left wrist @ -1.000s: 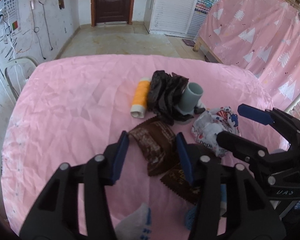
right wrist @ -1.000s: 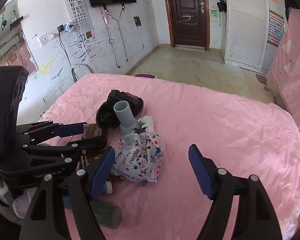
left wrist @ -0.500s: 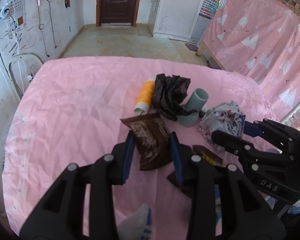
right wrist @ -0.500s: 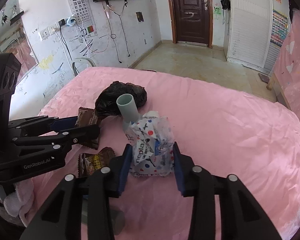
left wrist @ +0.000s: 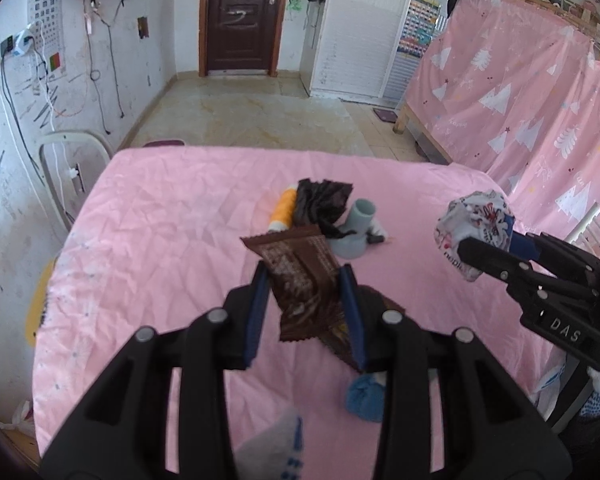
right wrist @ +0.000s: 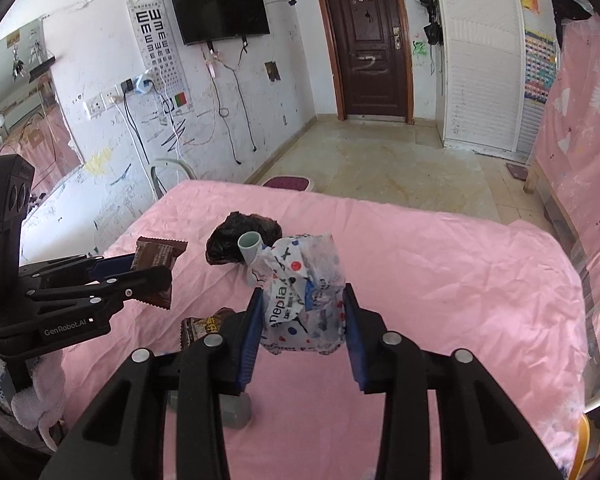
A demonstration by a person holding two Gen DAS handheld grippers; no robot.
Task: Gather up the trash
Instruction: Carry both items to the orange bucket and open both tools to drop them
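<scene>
My left gripper (left wrist: 305, 280) is shut on a brown snack wrapper (left wrist: 298, 276) and holds it above the pink table (left wrist: 160, 216). It also shows in the right wrist view (right wrist: 156, 258). My right gripper (right wrist: 300, 304) is shut on a crumpled white printed tissue pack (right wrist: 306, 284), lifted off the table; the pack shows at the right of the left wrist view (left wrist: 474, 222). A second brown wrapper (right wrist: 202, 326) lies on the table below the grippers. A black plastic bag (left wrist: 320, 204) lies in the middle of the table.
A grey pipe fitting (left wrist: 356, 232) and an orange roll (left wrist: 282, 210) sit by the black bag. A blue crumpled piece (left wrist: 366, 396) lies near the front edge. A grey cylinder (right wrist: 236, 410) lies under my right gripper. A chair (left wrist: 66, 160) stands at the left.
Both grippers closed on their items and lifted them: the left raised the brown wrapper, the right raised the tissue pack off the table.
</scene>
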